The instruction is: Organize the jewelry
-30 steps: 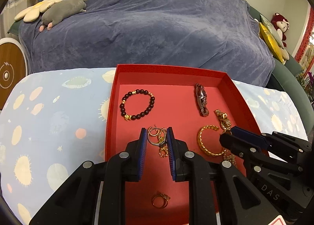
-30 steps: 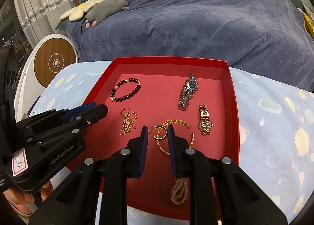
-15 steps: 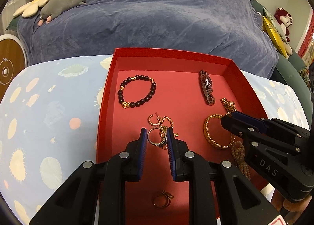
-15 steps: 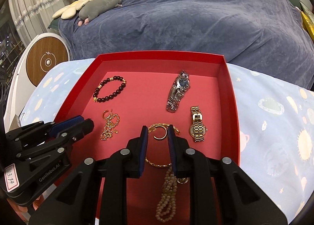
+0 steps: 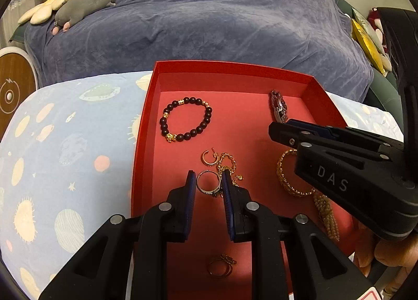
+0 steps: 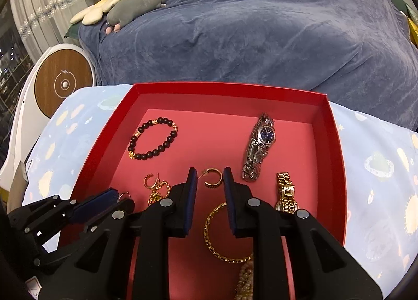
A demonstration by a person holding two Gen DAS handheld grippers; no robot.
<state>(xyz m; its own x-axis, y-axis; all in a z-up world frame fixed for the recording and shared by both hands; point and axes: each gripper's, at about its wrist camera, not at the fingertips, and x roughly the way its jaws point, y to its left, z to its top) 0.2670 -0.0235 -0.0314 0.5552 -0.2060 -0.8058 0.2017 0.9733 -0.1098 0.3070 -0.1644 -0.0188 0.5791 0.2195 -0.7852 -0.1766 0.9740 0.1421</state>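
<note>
A red tray (image 5: 235, 72) (image 6: 235, 88) lies on a space-print cloth and holds the jewelry. My left gripper (image 5: 208, 177) is shut on a silver ring (image 5: 202, 186), just above a gold chain (image 5: 228, 162) and a loose gold hoop earring (image 5: 209, 158). My right gripper (image 6: 209, 173) is shut on another gold hoop earring (image 6: 214, 183), held over the tray's middle. In the left wrist view the right gripper (image 5: 282, 130) reaches in from the right. In the right wrist view the left gripper (image 6: 112, 196) sits low on the left.
Also in the tray are a dark beaded bracelet (image 6: 152, 141), a silver watch (image 6: 258, 148), a gold watch (image 6: 286, 192), a gold bangle (image 6: 222, 237), a pearl strand (image 5: 326, 213) and gold rings (image 5: 220, 267). A blue-covered sofa (image 5: 209, 25) rises behind.
My right gripper has moved farther over the tray with its earring; the bangle now lies under its fingers. The left gripper has barely shifted and keeps hold of the ring.
</note>
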